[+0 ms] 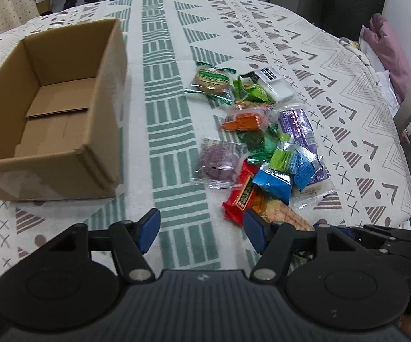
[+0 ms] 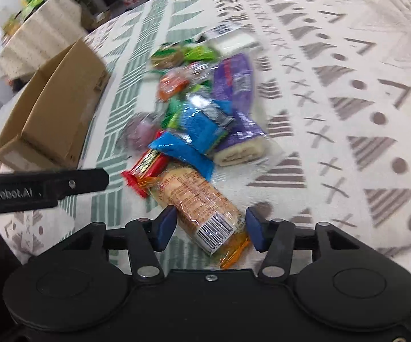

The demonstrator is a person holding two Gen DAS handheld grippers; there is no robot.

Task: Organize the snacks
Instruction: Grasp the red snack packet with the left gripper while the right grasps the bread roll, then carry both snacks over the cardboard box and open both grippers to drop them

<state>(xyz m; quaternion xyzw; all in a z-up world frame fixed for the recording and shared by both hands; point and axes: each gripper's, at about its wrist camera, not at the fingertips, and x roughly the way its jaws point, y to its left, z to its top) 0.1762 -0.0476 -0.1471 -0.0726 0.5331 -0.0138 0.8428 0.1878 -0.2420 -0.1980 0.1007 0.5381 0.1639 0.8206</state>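
Nearest, the right gripper [image 2: 211,229] has its fingers half open around the orange-wrapped cake [image 2: 196,199], the pads not yet pressing (a first pick, I judge). The left gripper [image 1: 202,228] hangs open over the table [image 1: 348,91]. Next: close, lift, carry to the empty cardboard box [image 1: 51,108] further left.

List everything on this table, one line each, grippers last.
cardboard box: one, brown, empty, left of the snacks
tablecloth: one, white with green and grey patterns, covers the table
snack pile: a dozen or so packets, mixed colours, right of the box
orange-wrapped bread packet: one, nearest end of the pile, between the right gripper's jaws
red bar: one, beside the bread packet
purple roll packet: one, right side of the pile
left gripper: open, over bare cloth
right gripper: open, straddling the bread packet
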